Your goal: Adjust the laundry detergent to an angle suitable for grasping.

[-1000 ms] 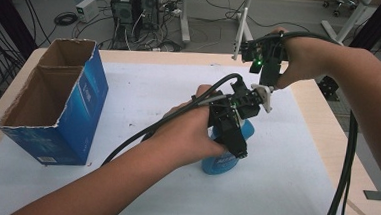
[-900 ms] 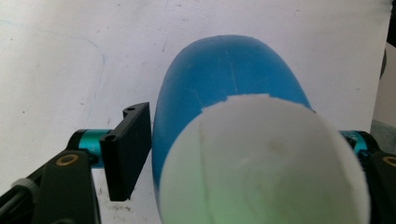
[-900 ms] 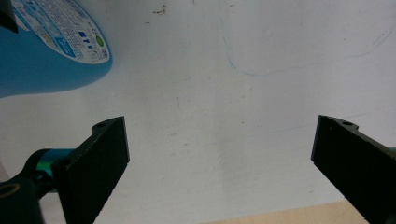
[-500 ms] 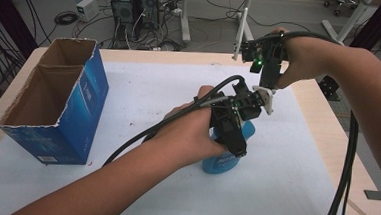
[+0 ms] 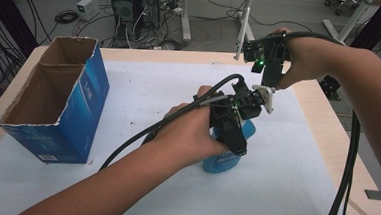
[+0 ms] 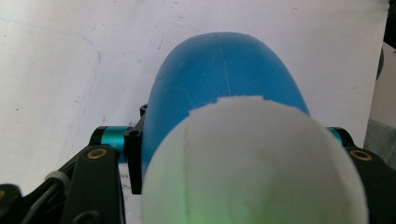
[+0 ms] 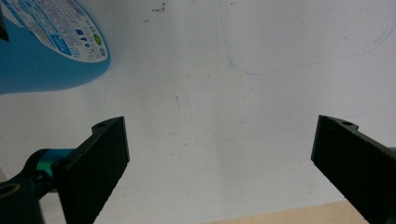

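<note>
A blue bottle with a white top stands upright on the white sheet, a little right of the middle. My left gripper comes down over it; its jaws have just been closing and now press on the bottle's two sides. In the left gripper view the blue body lies between the jaws under the round white cap. My right gripper hovers just behind the bottle's top. It is open with nothing between its fingers. The labelled bottle shows off to its left.
An open blue cardboard box stands at the left of the white sheet. Black cables trail from both grippers, one along the right side. The bare wooden table edge runs down the right.
Both hands have stayed where they were. The left gripper's jaws have drawn in against the bottle.
</note>
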